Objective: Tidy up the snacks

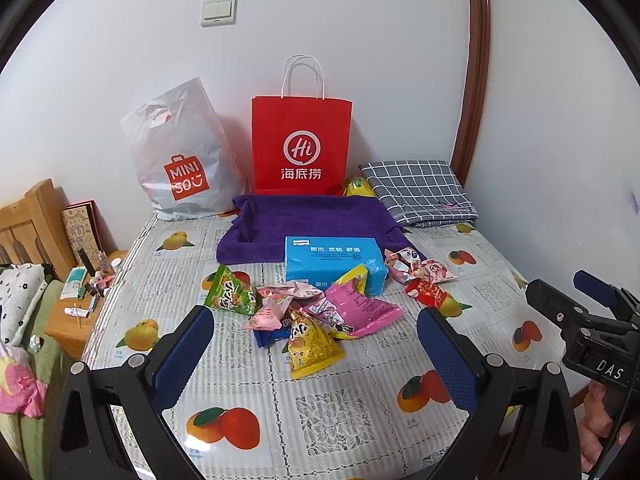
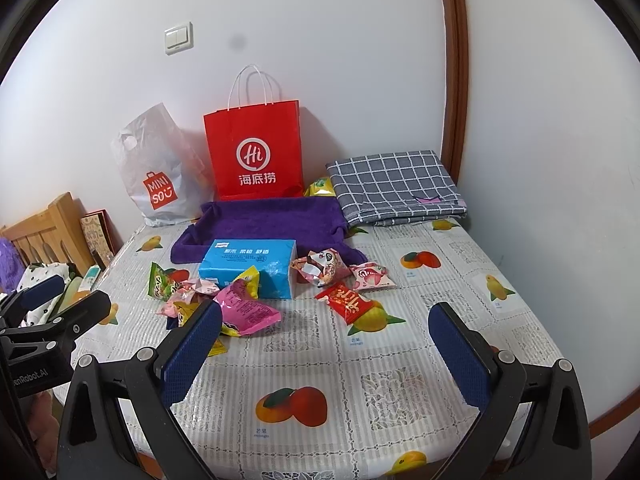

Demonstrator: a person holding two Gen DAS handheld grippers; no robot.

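While both tools hover above the near edge of a table [image 1: 332,412] covered in a fruit-print cloth, the left gripper [image 1: 316,344] and the right gripper [image 2: 326,344] each hold their blue-padded fingers spread wide, with nothing between them. A hand [image 1: 604,432] grips the right tool's handle at the near right of the left camera's view. Just beyond the left gripper lies a loose heap of snacks: a yellow packet [image 1: 312,346] nearest, a large pink packet [image 1: 358,312] touching it, a green packet [image 1: 232,292] to the left and small pale pink wrappers [image 1: 276,300] between them. To the right, apart from the heap, a red packet [image 2: 348,302] lies on a printed mango, with a pink-and-white packet [image 2: 372,276] just beyond it. A blue tissue pack [image 1: 332,262] sits behind the heap, its near edge touching the pink packet. Farther back, a purple towel [image 1: 304,220] is spread out, with a folded grey checked cloth [image 1: 420,192] to its right. Against the far wall stand a red paper bag [image 1: 302,144] with white handles and, to its left, a white plastic shopping bag [image 1: 180,156]. A wooden nightstand [image 1: 68,324] with small items stands left of the table.
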